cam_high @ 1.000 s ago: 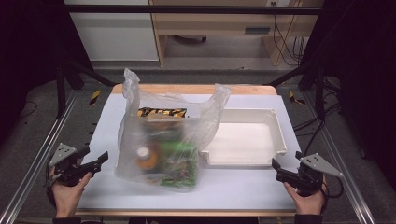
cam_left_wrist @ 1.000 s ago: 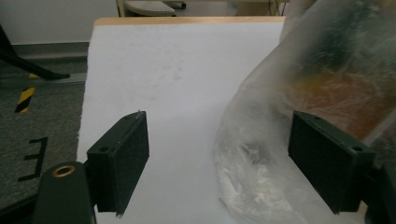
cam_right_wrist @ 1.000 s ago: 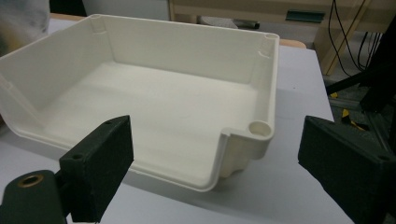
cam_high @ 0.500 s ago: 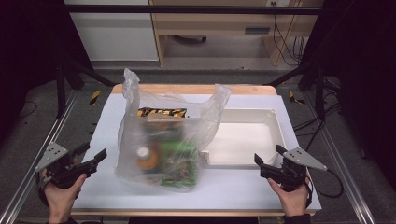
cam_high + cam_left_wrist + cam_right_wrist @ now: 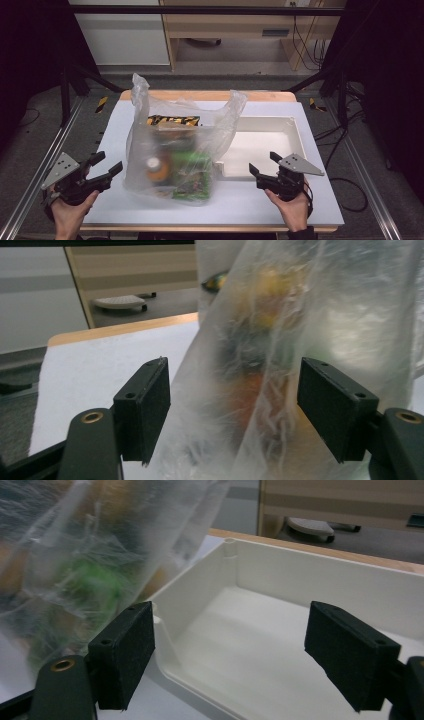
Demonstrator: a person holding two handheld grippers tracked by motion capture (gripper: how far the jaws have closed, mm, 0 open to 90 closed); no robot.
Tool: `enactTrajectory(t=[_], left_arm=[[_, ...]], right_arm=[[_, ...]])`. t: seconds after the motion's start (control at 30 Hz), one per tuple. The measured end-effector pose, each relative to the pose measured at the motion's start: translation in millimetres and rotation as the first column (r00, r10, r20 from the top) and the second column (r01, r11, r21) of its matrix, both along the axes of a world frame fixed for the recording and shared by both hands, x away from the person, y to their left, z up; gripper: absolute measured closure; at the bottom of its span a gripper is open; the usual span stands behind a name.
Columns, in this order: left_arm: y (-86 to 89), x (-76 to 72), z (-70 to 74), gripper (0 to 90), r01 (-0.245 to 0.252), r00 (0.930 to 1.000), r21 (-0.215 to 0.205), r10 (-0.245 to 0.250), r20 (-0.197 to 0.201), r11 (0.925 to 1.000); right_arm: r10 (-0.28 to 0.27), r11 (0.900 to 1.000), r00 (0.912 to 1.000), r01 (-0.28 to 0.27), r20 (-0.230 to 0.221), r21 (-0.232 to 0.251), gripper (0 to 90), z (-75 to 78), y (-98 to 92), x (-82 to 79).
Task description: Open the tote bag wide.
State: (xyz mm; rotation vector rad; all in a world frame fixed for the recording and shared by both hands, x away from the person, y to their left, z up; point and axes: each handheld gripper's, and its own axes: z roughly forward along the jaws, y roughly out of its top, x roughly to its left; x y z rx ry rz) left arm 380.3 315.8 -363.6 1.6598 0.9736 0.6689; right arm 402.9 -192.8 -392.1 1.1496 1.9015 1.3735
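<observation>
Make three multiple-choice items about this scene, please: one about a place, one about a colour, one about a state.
1. Where is the white tray relative to the clear plastic bag?
A. To its right, seen from the high view
B. To its left
C. On top of it

2. What colour is the bottle cap inside the bag?
A. Blue
B. Black
C. White

3. How are the jaws of the left gripper?
A. Clamped on the bag's handle
B. Open, holding nothing
C. Shut on a can

Answers:
1 A: the high view shows the tray on the bag's right.
2 C: the cap looks white through the plastic.
3 B: the left gripper view shows both jaws apart.
</observation>
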Motion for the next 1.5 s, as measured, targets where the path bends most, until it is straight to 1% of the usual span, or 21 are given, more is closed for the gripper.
enactTrajectory(t=[0.07,0.27,0.43,0.47,0.57,0.7,0.73,0.77,0.8,0.83,0.87,0.9,0.97,1.0,1.1,1.2,1.3,1.37,1.4,1.47,1.5], left_arm=[[-5.2,-2.8,2.5,29.4,0.019,0.9998,0.013,-0.019,0.009,0.9997],[-17.8,-7.0,8.6,31.1,0.055,0.9981,0.015,-0.055,0.025,0.9984],[-32.9,-1.8,14.9,33.6,0.074,0.9965,0.025,-0.075,0.039,0.9970],[-32.9,-1.8,14.9,34.3,0.074,0.9965,0.025,-0.075,0.039,0.9970],[-38.1,4.2,17.8,38.3,0.077,0.9962,0.008,-0.077,0.040,0.9970],[-44.2,12.6,21.3,47.6,0.080,0.9961,0.007,-0.080,0.036,0.9968],[-46.5,14.9,21.6,47.6,0.086,0.9958,0.011,-0.086,0.030,0.9962],[-48.6,16.6,21.7,54.8,0.085,0.9961,0.019,-0.085,0.022,0.9962],[-50.2,17.8,21.5,54.8,0.082,0.9965,0.025,-0.082,0.017,0.9963],[-51.8,19.1,21.1,58.7,0.081,0.9966,0.036,-0.082,0.009,0.9961],[-52.6,19.8,20.8,66.7,0.078,0.9969,0.040,-0.079,0.002,0.9961],[-53.2,20.4,20.5,66.7,0.075,0.9972,0.043,-0.075,-0.006,0.9963],[-52.6,21.1,20.1,78.6,0.072,0.9972,0.050,-0.071,-0.022,0.9961],[-52.2,20.9,20.0,78.6,0.068,0.9974,0.051,-0.067,-0.027,0.9964],[-50.9,17.5,20.8,89.0,0.069,0.9974,0.057,-0.068,-0.023,0.9959],[-49.5,12.0,21.7,89.7,0.070,0.9975,0.062,-0.070,-0.011,0.9956],[-45.3,5.4,22.7,89.9,0.070,0.9975,0.061,-0.070,-0.003,0.9956],[-42.7,1.7,23.0,90.0,0.077,0.9970,0.048,-0.077,-0.001,0.9959],[-41.3,-0.9,22.8,90.0,0.082,0.9966,0.046,-0.082,0.002,0.9956],[-40.2,-4.4,21.6,90.0,0.092,0.9957,0.036,-0.092,0.006,0.9951],[-40.0,-5.6,20.9,90.0,0.097,0.9952,0.031,-0.097,0.005,0.9948]], right_arm=[[0.020,1.000,0.9998,-0.020,-0.001,0.006,21.4,2.3,8.3,1.7],[0.084,0.996,0.9964,-0.084,0.010,0.011,23.9,11.4,31.3,7.9],[0.141,0.988,0.9898,-0.142,0.019,0.057,25.7,16.8,55.7,17.0],[0.141,0.988,0.9898,-0.142,0.019,0.057,25.7,16.8,55.7,17.0],[0.169,0.983,0.9854,-0.170,0.021,0.072,25.6,19.2,71.6,21.5],[0.192,0.979,0.9812,-0.193,0.017,0.071,25.9,21.2,82.4,25.1],[0.197,0.977,0.9804,-0.197,0.017,0.077,26.4,21.4,85.5,26.6],[0.210,0.973,0.9775,-0.210,0.010,0.098,29.2,21.2,90.5,29.9],[0.210,0.973,0.9775,-0.210,0.010,0.098,29.2,21.2,90.5,29.9],[0.214,0.971,0.9767,-0.214,0.011,0.103,30.5,20.7,92.0,31.3],[0.219,0.970,0.9758,-0.217,0.000,0.112,34.1,19.7,95.4,35.0],[0.219,0.970,0.9758,-0.217,0.000,0.112,34.1,19.7,95.4,35.0],[0.229,0.967,0.9734,-0.228,0.001,0.114,42.5,17.9,99.3,38.7],[0.229,0.967,0.9734,-0.228,0.001,0.114,42.5,17.9,99.3,38.7],[0.235,0.965,0.9721,-0.233,-0.003,0.122,48.4,16.1,104.2,42.7],[0.229,0.965,0.9735,-0.227,0.001,0.130,47.2,15.6,107.3,43.9],[0.195,0.972,0.9807,-0.195,0.014,0.131,35.4,16.0,113.8,46.3],[0.178,0.974,0.9836,-0.180,0.026,0.137,33.1,16.8,116.7,47.9],[0.168,0.976,0.9854,-0.170,0.031,0.139,33.7,17.1,118.5,49.2],[0.156,0.979,0.9873,-0.159,0.029,0.130,40.3,17.5,123.0,51.9],[0.149,0.982,0.9884,-0.151,0.027,0.109,54.6,17.4,126.2,53.2]])
